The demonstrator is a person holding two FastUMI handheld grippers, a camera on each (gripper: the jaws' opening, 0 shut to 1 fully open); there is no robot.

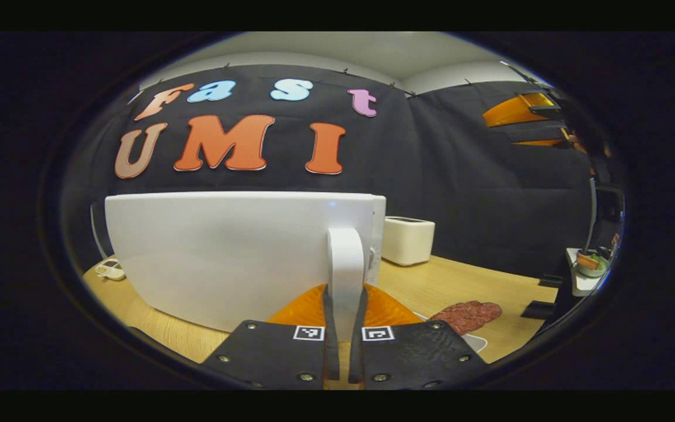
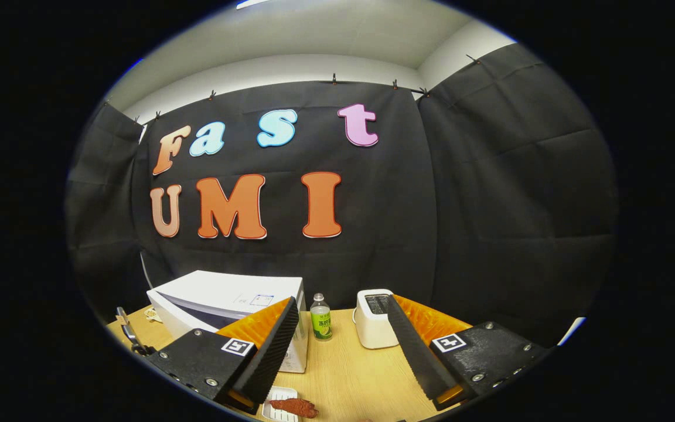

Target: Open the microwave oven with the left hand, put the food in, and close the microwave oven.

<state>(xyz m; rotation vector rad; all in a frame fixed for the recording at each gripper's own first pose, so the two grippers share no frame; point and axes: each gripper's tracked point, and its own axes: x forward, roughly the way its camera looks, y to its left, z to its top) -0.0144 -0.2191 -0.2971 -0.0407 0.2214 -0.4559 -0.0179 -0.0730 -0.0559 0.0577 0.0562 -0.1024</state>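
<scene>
Gripping the white upright handle (image 1: 345,264) of the white box-shaped microwave oven (image 1: 226,252), the left tool (image 1: 344,328) has its two fingers drawn in on either side of that handle, low on its length, and both appear to press on it. In the left gripper view the oven's door fills the near middle, and whether it has begun to swing out I cannot tell for certain. To the right, on the pale wooden worktop (image 1: 460,281), lies the food, a dark red slab of meat (image 1: 467,315) on a small white tray; farther back stands a white toaster (image 1: 408,240).

In the right gripper view the right tool (image 2: 342,346) hangs above the worktop (image 2: 343,375) with its fingers wide apart and nothing between them. Beyond it sits the microwave oven (image 2: 226,296) at far left, a small clear bottle with a green label (image 2: 320,319) beside it, and the toaster (image 2: 374,319) to the right of that. The meat (image 2: 293,406) lies near, at the bottom edge, on its white tray (image 2: 276,404).

The step in hand looks to be the first: opening the oven. Next, I judge, the left tool must pull the handle towards the near side in an arc about the door's hinge, keeping its clamp firm, while the right tool drops to the meat.
</scene>
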